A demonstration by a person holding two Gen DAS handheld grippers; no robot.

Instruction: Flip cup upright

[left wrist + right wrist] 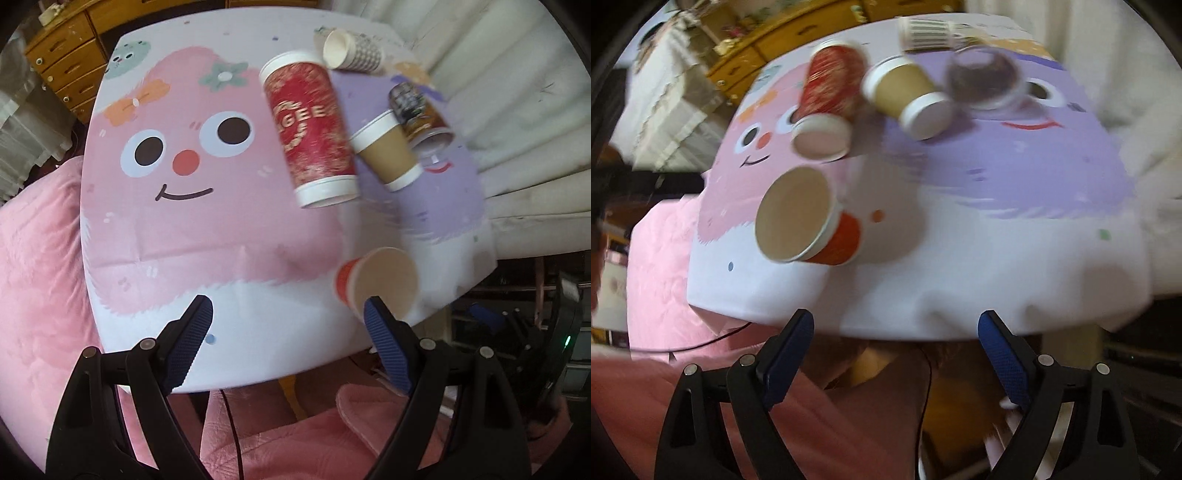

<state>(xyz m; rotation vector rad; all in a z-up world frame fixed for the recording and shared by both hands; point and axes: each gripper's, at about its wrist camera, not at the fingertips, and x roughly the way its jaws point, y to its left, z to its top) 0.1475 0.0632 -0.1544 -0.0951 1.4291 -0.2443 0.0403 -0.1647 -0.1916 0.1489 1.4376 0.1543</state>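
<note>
1. Tablecloth (pixel 207 229), printed with a pink smiling cartoon face on one half and a purple one on the other, covers the table that all the cups lie on; it hangs over the near edge in soft folds.
2. Wooden drawer chest (pixel 62 62) stands beyond the table's far left corner, and a pink blanket (pixel 40 258) lies beside the table's left edge.
3. Left gripper (pixel 288 328) hovers over the near edge of the table, jaws spread wide and holding nothing; its blue-padded right finger overlaps the rim of the orange cup in the left wrist view, though I cannot tell whether they touch.
4. Right gripper (pixel 895 343) hangs just off the near edge, jaws likewise released and empty, well apart from every cup.
5. Tall red cup (pixel 308 129) lies on its side near the table's middle, its white base toward the camera.
6. Brown kraft cup (pixel 388 151) lies tipped over just right of the red one, white band at each end.
7. Orange paper cup (pixel 809 225), the nearest to the grippers, lies on its side on the white part of the cloth, open mouth facing the near edge.
8. Dark printed cup (pixel 417 110) lies on its side behind the kraft cup, close against it.
9. Checked black-and-white cup (pixel 354 51) lies on its side at the far edge, mouth open toward the left.
</note>
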